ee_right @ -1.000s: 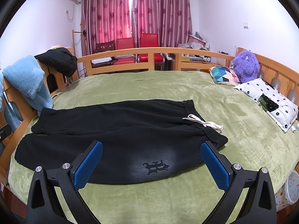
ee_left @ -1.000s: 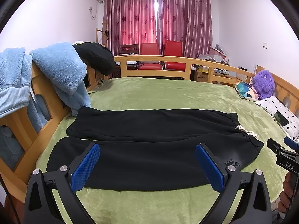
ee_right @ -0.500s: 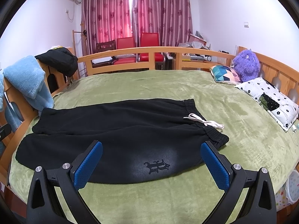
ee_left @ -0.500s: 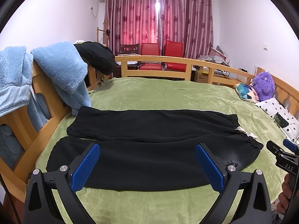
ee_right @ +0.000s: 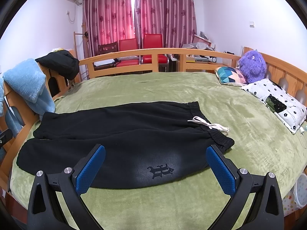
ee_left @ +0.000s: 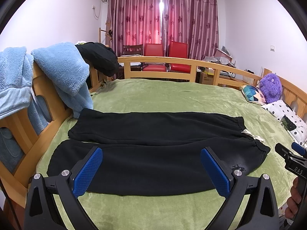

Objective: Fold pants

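Black pants (ee_left: pixel 153 149) lie flat across the green bed, legs to the left, waistband with a white drawstring (ee_right: pixel 209 124) to the right. A dark logo (ee_right: pixel 160 170) shows on the near leg. My left gripper (ee_left: pixel 151 161) is open and empty, held above the near leg. My right gripper (ee_right: pixel 155 159) is open and empty, held above the pants (ee_right: pixel 122 138) near the logo and waistband. The right gripper's tip also shows at the right edge of the left wrist view (ee_left: pixel 287 157).
The green blanket (ee_left: pixel 172 95) covers the bed inside a wooden rail (ee_left: pixel 172 60). Blue fleece clothes (ee_left: pixel 63 72) and a black garment (ee_left: pixel 99 57) hang on the left rail. A purple plush (ee_right: pixel 252 65), a patterned cushion (ee_right: pixel 230 75) and a white flowered pillow (ee_right: pixel 272 97) lie at the right.
Both views have drifted only slightly. The grippers stay open and the pants have not moved.
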